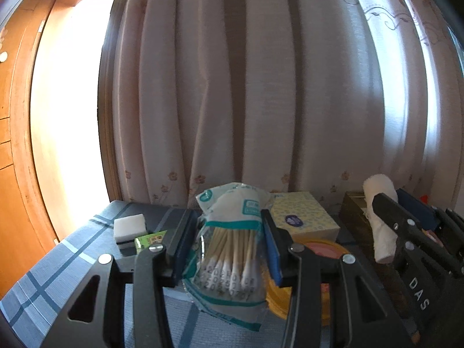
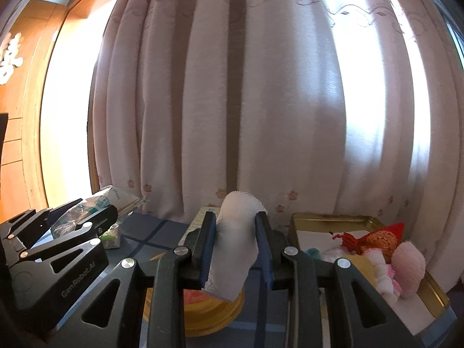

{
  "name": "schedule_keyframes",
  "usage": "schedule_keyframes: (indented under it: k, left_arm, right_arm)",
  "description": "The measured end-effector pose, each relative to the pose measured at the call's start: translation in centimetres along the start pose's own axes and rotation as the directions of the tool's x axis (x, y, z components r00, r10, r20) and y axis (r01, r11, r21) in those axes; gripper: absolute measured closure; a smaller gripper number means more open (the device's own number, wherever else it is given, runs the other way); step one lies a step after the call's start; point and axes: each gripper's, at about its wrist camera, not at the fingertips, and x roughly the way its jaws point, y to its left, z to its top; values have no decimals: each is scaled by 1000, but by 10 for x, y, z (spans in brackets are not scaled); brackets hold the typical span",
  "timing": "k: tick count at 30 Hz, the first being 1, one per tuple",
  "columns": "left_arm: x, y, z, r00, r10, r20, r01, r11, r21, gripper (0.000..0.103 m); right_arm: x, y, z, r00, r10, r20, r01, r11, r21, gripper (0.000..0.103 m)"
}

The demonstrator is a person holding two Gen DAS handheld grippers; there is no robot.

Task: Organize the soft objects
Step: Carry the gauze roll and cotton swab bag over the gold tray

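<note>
My left gripper (image 1: 229, 237) is shut on a plastic bag of cotton swabs (image 1: 229, 249) and holds it above the blue plaid tablecloth (image 1: 58, 264). My right gripper (image 2: 235, 246) is shut on a rolled white cloth (image 2: 235, 249) and holds it upright above a yellow round lid (image 2: 208, 313). That cloth (image 1: 380, 217) and the right gripper also show at the right of the left wrist view. A gold tin tray (image 2: 327, 220) at the right holds pink and white fluffy items (image 2: 406, 269) and a red-orange knitted piece (image 2: 374, 239).
A yellow tissue pack (image 1: 301, 214) lies behind the swab bag. A white sponge block (image 1: 129, 226) and a small green box (image 1: 149, 240) sit at the left. A pale floral curtain (image 1: 261, 87) hangs right behind the table. A wooden door frame (image 1: 17, 116) is at the left.
</note>
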Motion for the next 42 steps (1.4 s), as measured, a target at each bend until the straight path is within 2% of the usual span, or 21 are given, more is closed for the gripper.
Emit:
schedule_keyframes:
  k: [12, 20, 26, 34, 38, 42]
  left_arm:
    - [-6, -38, -5, 998, -56, 2, 55, 998, 31, 60]
    - [-10, -60, -6, 996, -87, 11, 87, 996, 36, 60]
    - [-12, -82, -7, 990, -137, 16, 136, 990, 45, 60]
    - [-13, -123, -6, 972, -234, 15, 232, 970, 78, 60]
    - [-11, -141, -1, 961, -276, 5, 275, 958, 80, 60]
    - [-6, -160, 12, 943, -332, -12, 333, 941, 59, 60]
  right_arm:
    - [-14, -41, -4, 998, -59, 4, 59, 997, 57, 73]
    - [-30, -66, -6, 993, -109, 36, 108, 993, 38, 73]
    - [-41, -98, -9, 986, -161, 35, 160, 987, 35, 73]
    - [-41, -136, -11, 971, -239, 19, 239, 971, 18, 73]
    - [-38, -154, -7, 967, -253, -5, 253, 967, 17, 73]
    - [-30, -167, 7, 966, -258, -10, 258, 966, 0, 73]
